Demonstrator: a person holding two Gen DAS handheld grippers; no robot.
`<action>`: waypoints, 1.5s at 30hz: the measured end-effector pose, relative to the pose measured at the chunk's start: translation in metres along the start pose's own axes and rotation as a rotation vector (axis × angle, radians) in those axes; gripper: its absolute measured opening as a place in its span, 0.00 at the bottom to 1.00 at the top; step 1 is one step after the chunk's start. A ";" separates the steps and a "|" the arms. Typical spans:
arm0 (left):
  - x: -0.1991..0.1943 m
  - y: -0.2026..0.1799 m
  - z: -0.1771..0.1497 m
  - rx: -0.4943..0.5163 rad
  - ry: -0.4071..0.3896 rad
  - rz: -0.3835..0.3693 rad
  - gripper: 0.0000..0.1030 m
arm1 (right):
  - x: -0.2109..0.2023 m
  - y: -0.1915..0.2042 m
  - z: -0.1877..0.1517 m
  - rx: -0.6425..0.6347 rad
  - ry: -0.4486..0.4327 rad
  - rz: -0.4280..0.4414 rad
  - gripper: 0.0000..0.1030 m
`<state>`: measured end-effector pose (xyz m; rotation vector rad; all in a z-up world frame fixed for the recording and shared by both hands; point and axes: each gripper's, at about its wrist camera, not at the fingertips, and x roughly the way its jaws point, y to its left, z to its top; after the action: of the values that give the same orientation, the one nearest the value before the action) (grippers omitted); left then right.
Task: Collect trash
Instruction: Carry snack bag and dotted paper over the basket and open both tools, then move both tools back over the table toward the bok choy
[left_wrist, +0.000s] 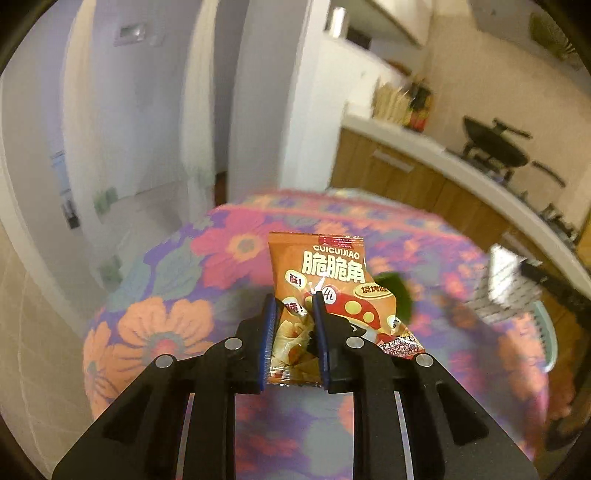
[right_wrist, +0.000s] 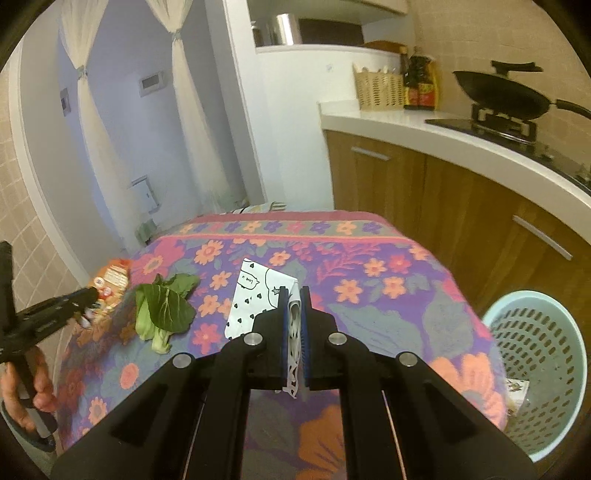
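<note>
My left gripper (left_wrist: 294, 299) is shut on an orange snack packet (left_wrist: 325, 273) and holds it above the flowered tablecloth (left_wrist: 184, 280). In the right wrist view the left gripper (right_wrist: 90, 295) and the snack packet (right_wrist: 110, 282) show at the table's left edge. My right gripper (right_wrist: 294, 291) is shut on a white paper wrapper with black hearts (right_wrist: 255, 295), lifted over the flowered tablecloth (right_wrist: 369, 288). A green leafy vegetable piece (right_wrist: 164, 306) lies on the cloth between the two grippers; it shows blurred behind the packet in the left wrist view (left_wrist: 397, 291).
A light green plastic basket (right_wrist: 535, 354) stands on the floor right of the table, with some scraps inside. A kitchen counter (right_wrist: 461, 140) with wooden cabinets, a wok (right_wrist: 509, 96), bottles and a wicker basket runs along the right. Tiled floor lies left of the table.
</note>
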<state>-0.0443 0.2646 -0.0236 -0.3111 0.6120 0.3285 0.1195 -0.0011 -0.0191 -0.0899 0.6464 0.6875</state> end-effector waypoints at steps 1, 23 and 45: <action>-0.005 -0.009 0.001 0.009 -0.013 -0.026 0.17 | -0.005 -0.004 -0.002 0.007 -0.006 -0.003 0.04; 0.077 -0.300 0.006 0.302 0.060 -0.454 0.17 | -0.081 -0.205 -0.043 0.281 -0.058 -0.339 0.04; 0.144 -0.424 -0.034 0.486 0.218 -0.503 0.44 | -0.089 -0.301 -0.100 0.544 0.046 -0.403 0.19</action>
<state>0.2139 -0.1011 -0.0580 -0.0239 0.7807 -0.3416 0.2004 -0.3135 -0.0860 0.2634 0.8116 0.1073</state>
